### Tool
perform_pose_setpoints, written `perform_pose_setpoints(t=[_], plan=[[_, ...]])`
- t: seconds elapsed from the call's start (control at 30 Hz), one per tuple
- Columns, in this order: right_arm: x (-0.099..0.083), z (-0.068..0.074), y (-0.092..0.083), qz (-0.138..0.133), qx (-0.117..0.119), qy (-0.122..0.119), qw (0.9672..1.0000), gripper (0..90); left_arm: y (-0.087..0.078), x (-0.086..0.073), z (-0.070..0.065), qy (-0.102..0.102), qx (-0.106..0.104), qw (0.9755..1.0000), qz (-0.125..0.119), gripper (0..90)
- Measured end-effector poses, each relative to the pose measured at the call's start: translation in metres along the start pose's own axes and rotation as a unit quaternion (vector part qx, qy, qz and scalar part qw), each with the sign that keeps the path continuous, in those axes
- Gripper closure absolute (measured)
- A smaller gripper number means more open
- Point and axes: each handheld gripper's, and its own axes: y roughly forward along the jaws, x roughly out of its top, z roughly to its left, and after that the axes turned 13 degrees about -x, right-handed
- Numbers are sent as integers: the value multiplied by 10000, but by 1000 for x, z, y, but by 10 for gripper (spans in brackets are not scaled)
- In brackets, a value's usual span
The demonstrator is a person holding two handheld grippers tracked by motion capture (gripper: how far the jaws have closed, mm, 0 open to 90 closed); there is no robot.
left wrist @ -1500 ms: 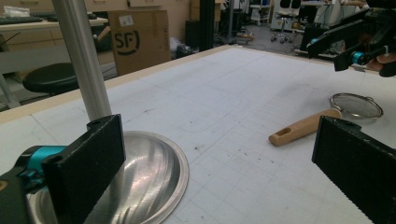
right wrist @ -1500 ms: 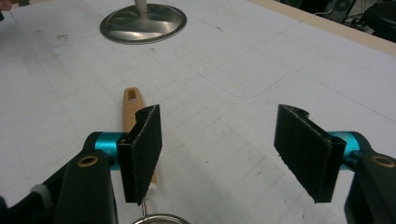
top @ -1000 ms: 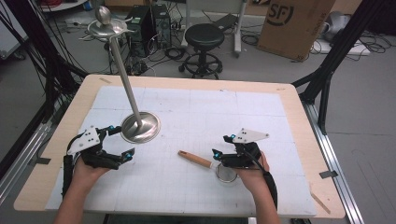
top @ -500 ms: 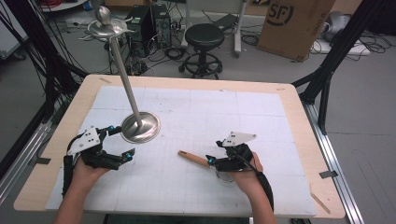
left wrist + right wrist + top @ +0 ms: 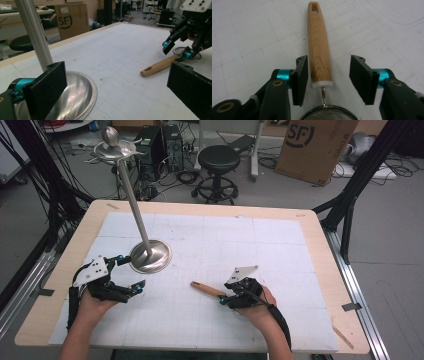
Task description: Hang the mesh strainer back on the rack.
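Right hand-held gripper (image 5: 327,80) open astride strainer handle (image 5: 319,47), left hand-held gripper (image 5: 120,95) open; off-centre close could roll handle away.

A robotics lab or workshop: black frame struts (image 5: 357,185) flank the gridded tabletop (image 5: 280,240), with tangled cables (image 5: 30,185), computer towers (image 5: 160,142), a stool (image 5: 219,162) and a cardboard box (image 5: 315,145) on the far floor.
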Motion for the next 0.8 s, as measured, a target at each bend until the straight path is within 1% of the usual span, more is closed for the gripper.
perform_pose_setpoints(t=[0.1, 0.2, 0.33, 0.53, 0.57, 0.6, 0.7, 0.77, 0.8], plan=[[0, 1, 3, 114, 10, -62, 9999, 572, 0, 0, 0, -1, 7, 10000, 3, 32], [-1, 2, 5, 148, 31, -38, 9999, 584, 0, 0, 0, 5, 15, 10000, 7, 32], [-1, 3, 6, 204, 42, -40, 9998, 656, 0, 1, -1, 15, 32, 10000, -20, 32], [-1, 3, 6, 194, 46, -6, 9998, 663, 0, 1, -1, 37, 34, 10000, -8, 32], [-1, 3, 6, 208, -10, 38, 9998, 665, 0, 1, -1, 35, 32, 10000, -8, 32], [-1, 3, 6, 208, -10, 38, 9998, 667, 0, 1, -1, 23, 35, 10000, -15, 32], [0, 2, 5, 233, -242, 100, 9994, 674, -1, 1, -1, 37, 7, 10000, -30, 32], [-1, 0, 4, 230, -262, 146, 9993, 674, -1, 1, -1, 30, 11, 10000, -27, 32], [-1, 0, 4, 230, -231, 157, 9993, 671, -1, 1, -1, 28, 14, 10000, -19, 32]])
